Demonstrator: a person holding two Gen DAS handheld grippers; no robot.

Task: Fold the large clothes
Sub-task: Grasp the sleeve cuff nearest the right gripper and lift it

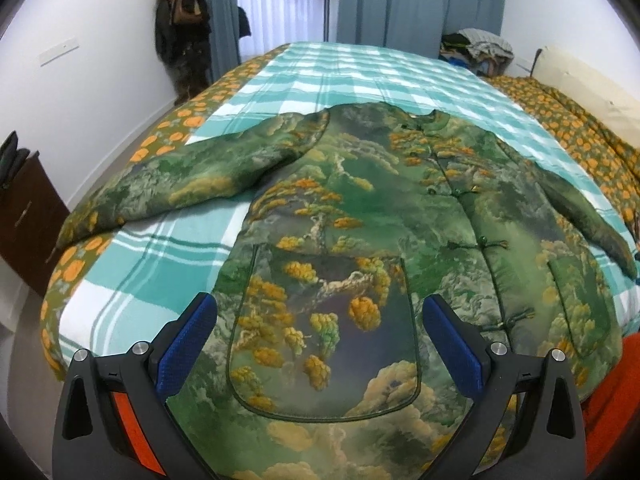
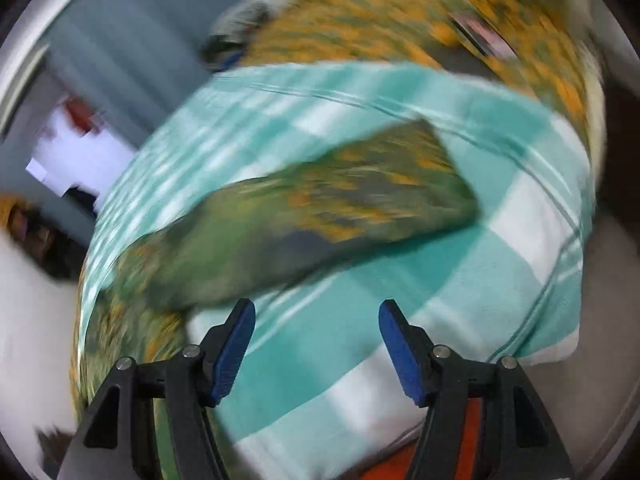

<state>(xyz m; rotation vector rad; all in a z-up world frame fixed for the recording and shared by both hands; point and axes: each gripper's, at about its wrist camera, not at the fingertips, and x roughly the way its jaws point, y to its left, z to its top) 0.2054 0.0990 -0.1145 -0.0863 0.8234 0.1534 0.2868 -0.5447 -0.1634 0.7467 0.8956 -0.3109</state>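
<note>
Jacket (image 1: pixel 360 208), green with orange-yellow blossoms and clouds printed over it, lies spread front-up on the teal and white checked blanket (image 1: pixel 360 76) straight ahead of my left gripper (image 1: pixel 320 340). Its hem is nearest me and its collar farthest. My left gripper hangs above the lower part of the jacket with its jaws wide apart; I see the blue pads (image 1: pixel 188 340) on either side of a patch pocket (image 1: pixel 328 332), and nothing is clamped between them. A row of knotted buttons (image 1: pixel 476 246) runs up the front, just right of the gripper's line. One sleeve (image 1: pixel 168 184) stretches out to the left ahead of the gripper, reaching the flowered bedspread (image 1: pixel 176 128) at the blanket's edge. The other sleeve (image 1: pixel 588 216) slopes away to the right. Beyond the bed, far ahead, I see blue-grey curtains (image 1: pixel 420 0) and a heap of clothes (image 1: pixel 480 48) off to the right.

My right gripper (image 2: pixel 316 320) gives me a heavily blurred picture. Its jaws stand roughly half open with only the checked blanket showing between the pads, so it holds nothing. A sleeve of the jacket (image 2: pixel 320 200) lies across the blanket just ahead of the fingertips, running from lower left to upper right, apart from the pads. The flowered bedspread shows beyond it, toward the top of the view.
</note>
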